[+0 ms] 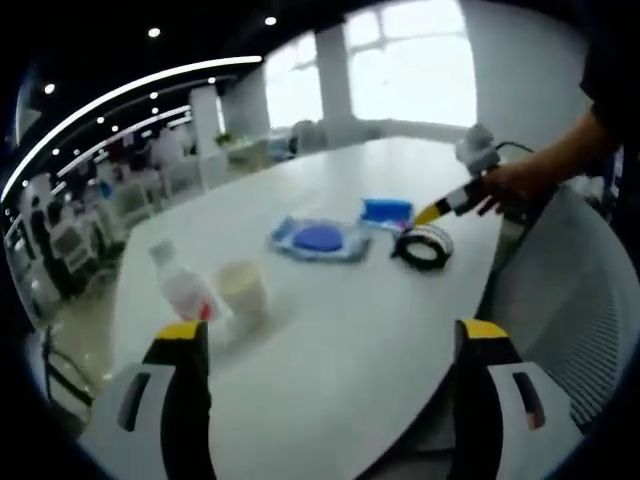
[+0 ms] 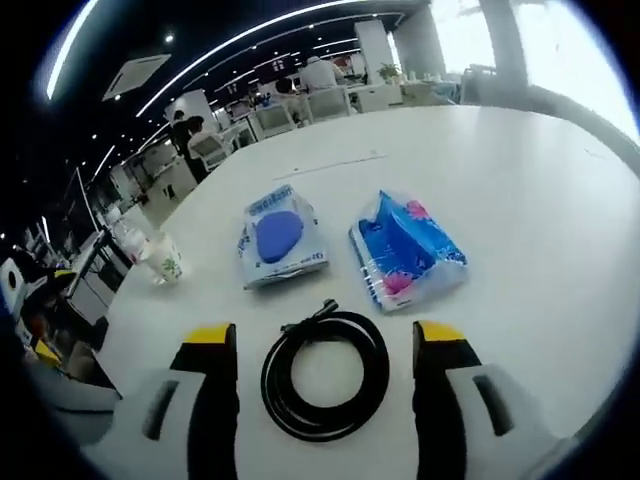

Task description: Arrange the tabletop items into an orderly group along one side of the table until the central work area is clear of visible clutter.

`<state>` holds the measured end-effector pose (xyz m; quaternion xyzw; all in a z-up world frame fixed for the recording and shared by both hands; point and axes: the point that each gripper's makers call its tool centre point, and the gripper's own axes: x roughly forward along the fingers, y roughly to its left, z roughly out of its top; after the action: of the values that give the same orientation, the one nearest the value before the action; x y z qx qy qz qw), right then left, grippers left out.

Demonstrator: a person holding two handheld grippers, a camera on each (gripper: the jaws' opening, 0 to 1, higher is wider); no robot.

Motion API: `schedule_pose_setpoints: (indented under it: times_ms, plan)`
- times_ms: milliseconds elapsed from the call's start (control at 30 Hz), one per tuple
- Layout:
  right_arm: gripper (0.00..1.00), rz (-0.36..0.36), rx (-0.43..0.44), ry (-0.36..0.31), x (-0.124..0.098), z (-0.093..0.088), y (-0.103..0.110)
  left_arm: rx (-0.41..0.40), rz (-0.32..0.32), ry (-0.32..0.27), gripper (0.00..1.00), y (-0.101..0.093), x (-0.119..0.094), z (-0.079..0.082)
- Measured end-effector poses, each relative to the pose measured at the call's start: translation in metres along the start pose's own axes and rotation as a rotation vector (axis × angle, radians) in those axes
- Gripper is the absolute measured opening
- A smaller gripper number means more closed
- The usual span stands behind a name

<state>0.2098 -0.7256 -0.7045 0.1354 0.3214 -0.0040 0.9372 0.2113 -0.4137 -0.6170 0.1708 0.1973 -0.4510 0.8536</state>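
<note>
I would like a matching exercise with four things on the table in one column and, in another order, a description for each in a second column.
Things:
1. cable
2. paper cup
3. tissue pack
4. flat pouch

Descriptions:
A. blue with pink print
B. black, coiled between the right gripper jaws
C. clear wrap around a blue oval
D. pale, near the table edge

Pairs: 1-B, 2-D, 3-A, 4-C

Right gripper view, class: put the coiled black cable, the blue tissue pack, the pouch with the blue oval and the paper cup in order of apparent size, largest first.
1. Coiled black cable, though it lies nearest the camera.
2. Blue tissue pack and pouch with the blue oval: too alike to rank.
3. Paper cup, smallest, also farther off.
</note>
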Motion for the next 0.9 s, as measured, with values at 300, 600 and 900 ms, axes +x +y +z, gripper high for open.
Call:
schedule_pose_setpoints:
  times_ms: [300, 600, 900]
  plan:
    - [0.89, 0.014, 0.029, -0.042, -0.003, 0.01, 0.009, 0.091, -0.027, -0.024, 1.0, 0.016, 0.009, 0.042]
    - [0.93, 0.042, 0.044, -0.041, 0.0, 0.008, 0.018, 0.156, -0.049, -0.012, 1.0, 0.029, 0.025, 0.067]
    - [0.93, 0.055, 0.054, -0.048, 0.006, 0.012, 0.028, 0.185, -0.054, -0.021, 1.0, 0.041, 0.041, 0.092]
